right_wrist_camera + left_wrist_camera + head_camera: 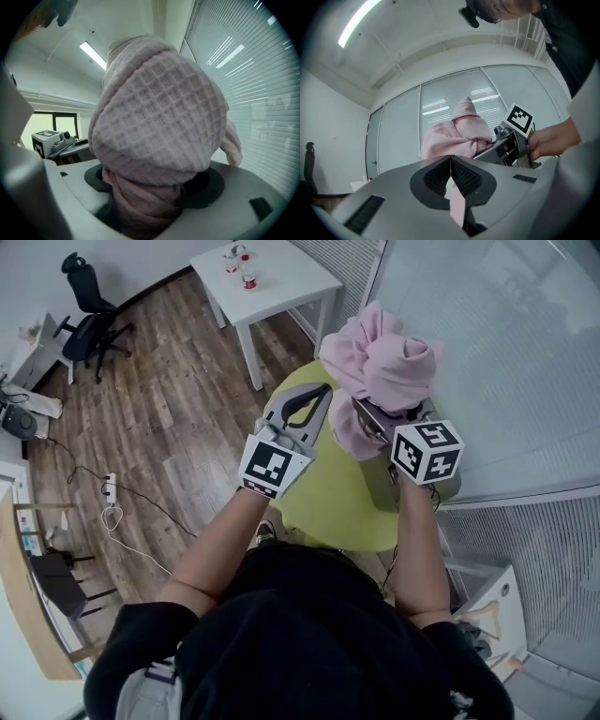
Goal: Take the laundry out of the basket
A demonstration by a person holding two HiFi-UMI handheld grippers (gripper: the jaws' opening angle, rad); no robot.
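A pink waffle-weave cloth [380, 357] is bunched up in the air over a lime-green round basket [319, 507]. My right gripper [372, 415] is shut on it. In the right gripper view the cloth [157, 122] fills the picture, and a twisted fold runs down between the jaws of that gripper [149, 194]. My left gripper [323, 393] is held up just left of the cloth with its jaws together. In the left gripper view its pads meet at the tip of the gripper [450, 158]. Behind them a pink strip [457, 208] shows in the slot.
A white table [281, 282] with small bottles stands beyond the basket. A black office chair [89, 310] is far left on the wooden floor, with a power strip [111, 488] and cables. A glass wall with blinds [506, 352] runs along the right.
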